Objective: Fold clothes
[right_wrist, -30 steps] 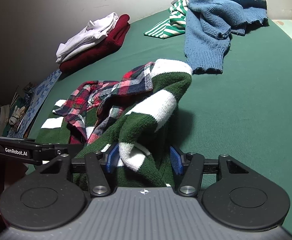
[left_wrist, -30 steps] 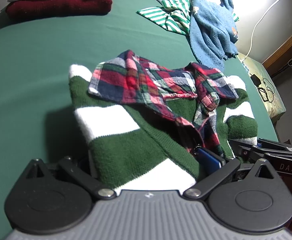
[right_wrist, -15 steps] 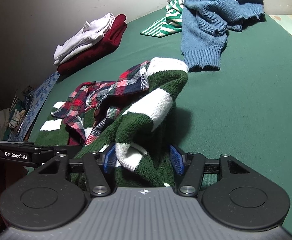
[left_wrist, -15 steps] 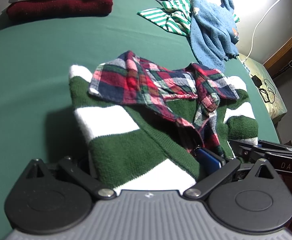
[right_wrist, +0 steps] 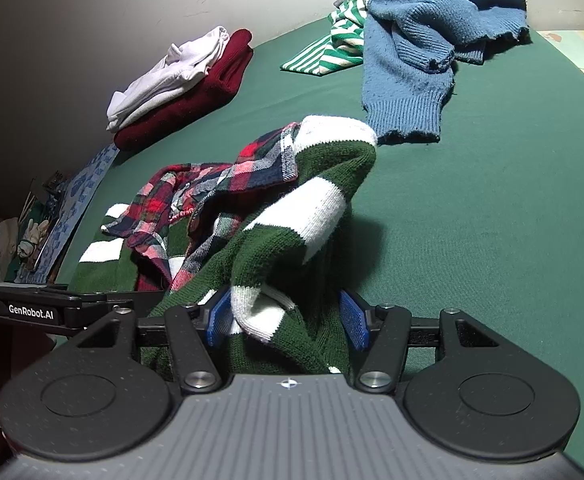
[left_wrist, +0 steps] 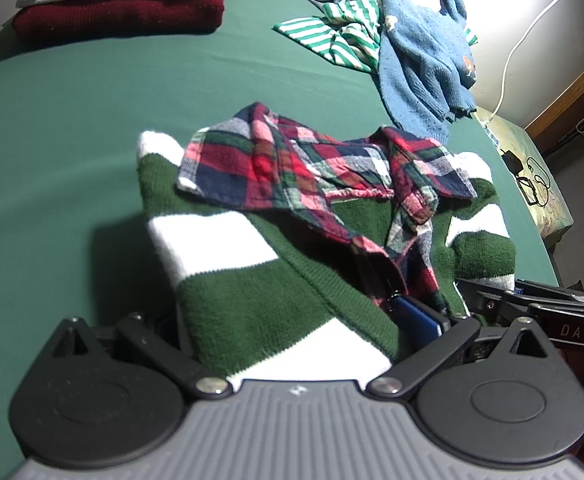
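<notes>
White lettering "GenRobot.AI" on the black body of the left gripper (right_wrist: pixel 31 311). "DAS" printed on the right gripper (left_wrist: pixel 576 333), dark side panel.

Green-and-white striped knit sweater (left_wrist: pixel 251 296) with red-navy plaid collar (left_wrist: pixel 292 168), crumpled on green surface (left_wrist: pixel 71 128), near edge bunched and lifted. Blue knit sweater (right_wrist: pixel 420 44) and green-striped top (right_wrist: pixel 332 48) heaped behind; folded maroon-and-white stack (left_wrist: pixel 123 0) far left.

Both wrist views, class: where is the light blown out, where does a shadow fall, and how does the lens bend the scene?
Left wrist view: the wall at top right is blown out white; the green-and-white sweater casts a shadow leftward. Right wrist view: even, dimmer light, with a shadow right of the sweater's raised fold. Both: fisheye curves the green table edges, with dark corners.
</notes>
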A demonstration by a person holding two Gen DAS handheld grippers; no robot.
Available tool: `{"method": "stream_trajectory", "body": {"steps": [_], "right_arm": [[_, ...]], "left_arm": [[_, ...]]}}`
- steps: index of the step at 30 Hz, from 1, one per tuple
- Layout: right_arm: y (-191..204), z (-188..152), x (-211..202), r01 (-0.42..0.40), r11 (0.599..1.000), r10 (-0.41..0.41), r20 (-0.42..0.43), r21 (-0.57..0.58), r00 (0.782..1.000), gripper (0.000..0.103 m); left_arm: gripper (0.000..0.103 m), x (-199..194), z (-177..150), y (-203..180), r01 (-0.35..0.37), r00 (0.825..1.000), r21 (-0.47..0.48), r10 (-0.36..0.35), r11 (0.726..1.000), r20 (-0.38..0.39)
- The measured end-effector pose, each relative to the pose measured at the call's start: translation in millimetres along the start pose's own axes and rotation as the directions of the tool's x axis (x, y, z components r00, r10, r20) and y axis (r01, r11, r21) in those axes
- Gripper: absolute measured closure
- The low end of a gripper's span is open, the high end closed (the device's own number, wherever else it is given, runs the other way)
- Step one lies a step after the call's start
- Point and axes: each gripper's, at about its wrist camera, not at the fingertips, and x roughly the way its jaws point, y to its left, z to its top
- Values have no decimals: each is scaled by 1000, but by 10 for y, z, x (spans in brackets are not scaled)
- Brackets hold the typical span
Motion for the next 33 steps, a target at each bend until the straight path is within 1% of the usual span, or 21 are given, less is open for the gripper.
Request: {"method": "stream_trajectory", "body": {"steps": [3, 5, 7, 16, 20, 25, 27, 28, 29, 30, 31, 33], "right_arm": [[6, 1, 0, 0, 1000, 0, 1, -6, 1000, 44], [44, -2, -9, 6, 1000, -6, 5, -29, 1000, 49], [72, -5, -14, 11, 999, -11, 9, -46, 1000, 51], [116, -36, -18, 30, 996, -28, 29, -80, 999, 54], [130, -52, -26, 37, 995, -33, 38, -89, 999, 55], [122, -78, -37, 41, 997, -38, 53, -70, 998, 55], [121, -79, -37, 48, 997, -44, 55, -59, 998, 54], [112, -73, -34, 48, 998, -45, 51, -50, 998, 52], [94, -66, -28, 48, 998, -47, 47, -35, 998, 49], [75, -59, -22, 49, 999, -48, 43, -20, 998, 48], [51, -59, -17, 47, 999, -47, 42, -6, 998, 42], [25, -62, -13, 39, 999, -40, 42, 9, 998, 41]], "left_arm": [[2, -2, -2, -6, 0, 1000, 1, 0, 1000, 3], [2, -2, -1, -9, -1, 1000, 3, 1, 1000, 4], [2, -6, -4, -4, 1, 1000, 4, -1, 1000, 7], [2, -20, -22, 5, 2, 1000, 5, -2, 1000, 15], [4, -32, -26, 19, 9, 1000, 8, -9, 1000, 20], [10, -70, -31, 82, 31, 999, 1, -31, 1000, 27], [12, -80, -40, 97, 39, 999, 2, -39, 999, 34], [12, -85, -43, 104, 43, 998, 2, -43, 999, 37], [15, -92, -48, 118, 50, 998, 0, -50, 999, 40], [17, -99, -54, 138, 59, 997, -5, -58, 998, 43], [17, -107, -60, 158, 67, 997, -11, -67, 998, 46], [19, -118, -72, 188, 81, 995, -21, -80, 996, 54]]}}
